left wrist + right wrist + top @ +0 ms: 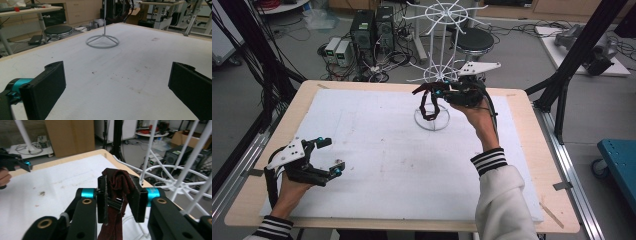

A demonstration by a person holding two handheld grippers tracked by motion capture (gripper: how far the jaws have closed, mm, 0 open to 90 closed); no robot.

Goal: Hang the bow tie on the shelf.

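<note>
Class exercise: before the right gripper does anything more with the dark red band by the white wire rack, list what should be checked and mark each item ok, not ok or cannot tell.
1. Band sits between the pads of the right gripper: ok.
2. Grip firm: cannot tell; the jaws stand slightly apart around the cloth and a black clip.
3. Band hangs free of the table: ok in the high view, its loop dangles above the rack's base ring.
4. Band hooked on a spoke of the rack: cannot tell.
5. Left gripper out of the way: ok, open and far from the rack.
</note>
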